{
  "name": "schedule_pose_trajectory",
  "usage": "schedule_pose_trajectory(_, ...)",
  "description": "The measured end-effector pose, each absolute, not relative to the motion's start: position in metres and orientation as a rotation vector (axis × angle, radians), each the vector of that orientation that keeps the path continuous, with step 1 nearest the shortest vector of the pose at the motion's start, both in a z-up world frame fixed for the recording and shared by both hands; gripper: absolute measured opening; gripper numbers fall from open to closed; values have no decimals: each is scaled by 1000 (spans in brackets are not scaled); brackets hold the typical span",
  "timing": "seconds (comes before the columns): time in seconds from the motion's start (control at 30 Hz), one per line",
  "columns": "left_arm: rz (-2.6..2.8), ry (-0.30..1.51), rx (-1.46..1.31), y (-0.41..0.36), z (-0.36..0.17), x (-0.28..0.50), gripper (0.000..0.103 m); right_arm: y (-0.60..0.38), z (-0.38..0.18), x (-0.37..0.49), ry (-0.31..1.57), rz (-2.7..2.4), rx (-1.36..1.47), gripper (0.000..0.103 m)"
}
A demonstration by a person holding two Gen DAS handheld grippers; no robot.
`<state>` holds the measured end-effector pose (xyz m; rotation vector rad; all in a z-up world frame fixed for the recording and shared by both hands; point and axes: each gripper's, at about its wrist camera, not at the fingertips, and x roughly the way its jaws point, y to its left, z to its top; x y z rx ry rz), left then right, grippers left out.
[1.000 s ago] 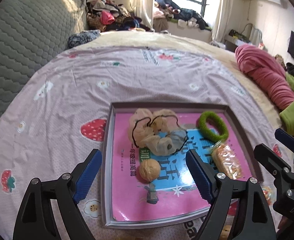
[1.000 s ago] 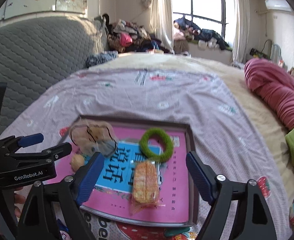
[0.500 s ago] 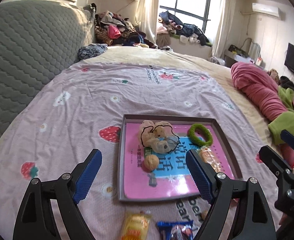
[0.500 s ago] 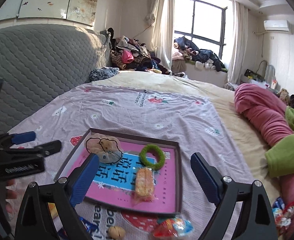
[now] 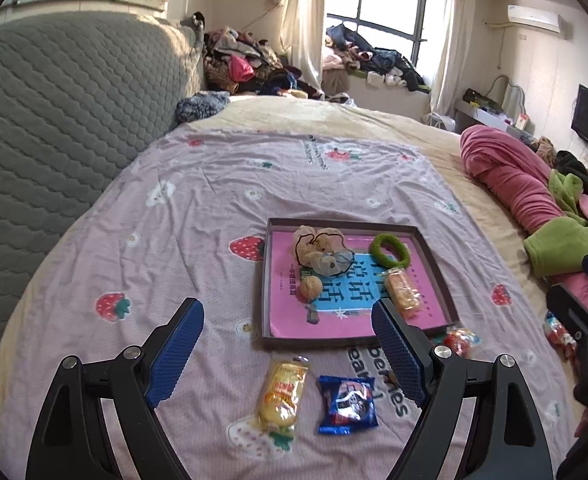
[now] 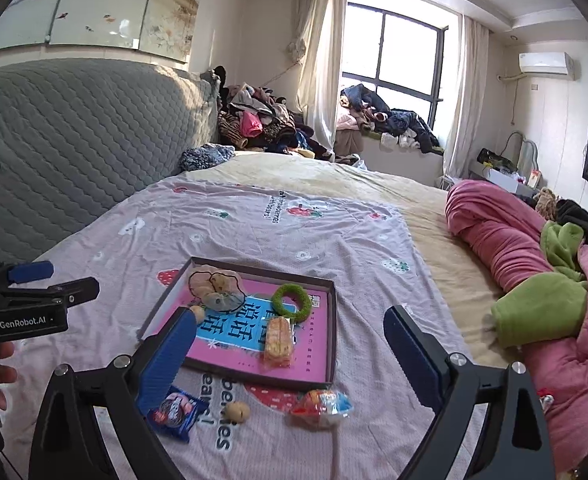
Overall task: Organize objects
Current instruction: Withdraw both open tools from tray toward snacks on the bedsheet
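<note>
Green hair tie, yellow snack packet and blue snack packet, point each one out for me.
Green hair tie (image 5: pixel 389 250), left wrist view, on the right side of its fuzzy ring.
Yellow snack packet (image 5: pixel 282 394), left wrist view, middle of the wrapper.
Blue snack packet (image 5: pixel 348 404), left wrist view, centre of its printed front.

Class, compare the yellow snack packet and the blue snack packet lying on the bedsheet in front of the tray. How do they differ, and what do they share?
The yellow snack packet is long and narrow; the blue snack packet is shorter and squarer. The yellow snack packet is partly see-through, showing pale food inside; the blue snack packet is opaque with a printed picture. The yellow one lies left of the blue one. Both lie flat on the strawberry-print bedsheet, outside the dark shallow tray, untouched by either gripper.
</note>
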<state>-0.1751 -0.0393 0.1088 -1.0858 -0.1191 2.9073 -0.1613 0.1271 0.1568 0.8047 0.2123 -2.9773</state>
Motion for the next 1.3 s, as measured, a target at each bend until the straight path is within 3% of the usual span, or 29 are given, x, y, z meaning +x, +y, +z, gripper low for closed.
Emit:
schedule_pose_trajectory(0.47, 2933, -58, -1082, -33, 129, -115, 87, 123, 172, -111, 248, -2966, 800, 95)
schedule_pose_trajectory(1.3, 2858, 7, -1296, -25, 50, -92, 87, 117, 106, -94, 283, -2905, 1022, 96)
